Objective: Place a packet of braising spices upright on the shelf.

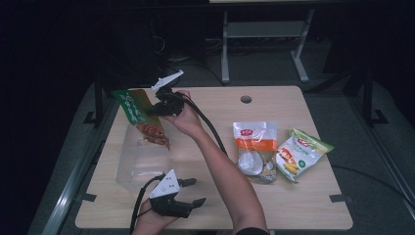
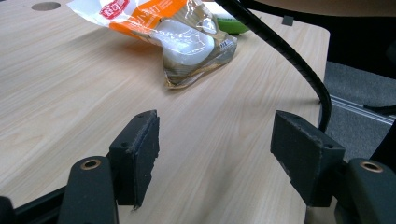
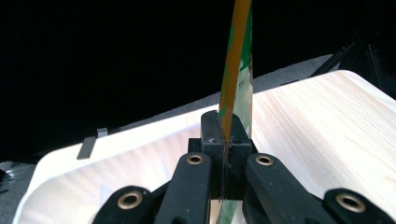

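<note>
Flat glossy green packet (image 1: 138,113) in right tool (image 1: 157,108)

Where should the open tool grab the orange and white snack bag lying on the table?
Probably by its flat, sealed top edge. The orange and white bag lies flat on the table, and its lower half bulges over a round white lump, too thick to pinch well. The top strip is thin and faces the table's far side, so the left tool, its jaws open, could come in low from there and slide one jaw under it.

Bare table (image 1: 210,115) left of orange packet (image 1: 254,142)
</note>
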